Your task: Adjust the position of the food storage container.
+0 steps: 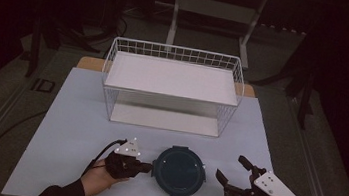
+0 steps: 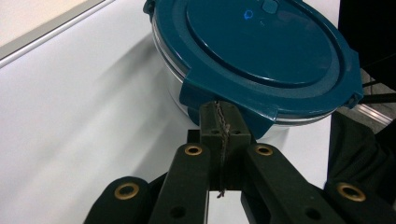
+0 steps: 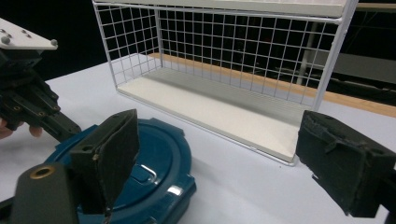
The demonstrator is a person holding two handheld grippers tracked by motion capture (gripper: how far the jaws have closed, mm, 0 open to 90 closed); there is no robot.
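— What's the biggest thing in front of you?

— The table (image 1: pixel 79 116), pale and flat. Toward its far side stands a white wire rack (image 1: pixel 171 87) with two shelves, an upper and a lower one, its open front facing me.

— And nearer you?

— A round container with a dark teal lid (image 1: pixel 177 171), resting on the table near my edge, between my two hands and well in front of the rack. From my left gripper view its clear body shows under the lid's rim.

— What are your grippers doing?

— My left gripper (image 1: pixel 146 166) sits just to the left of the container, its jaws pressed together with no gap, tips right at a clip tab of the lid; I cannot tell whether they touch it. My right gripper (image 1: pixel 233 178) is to the container's right, apart from it, jaws spread wide with nothing between them.
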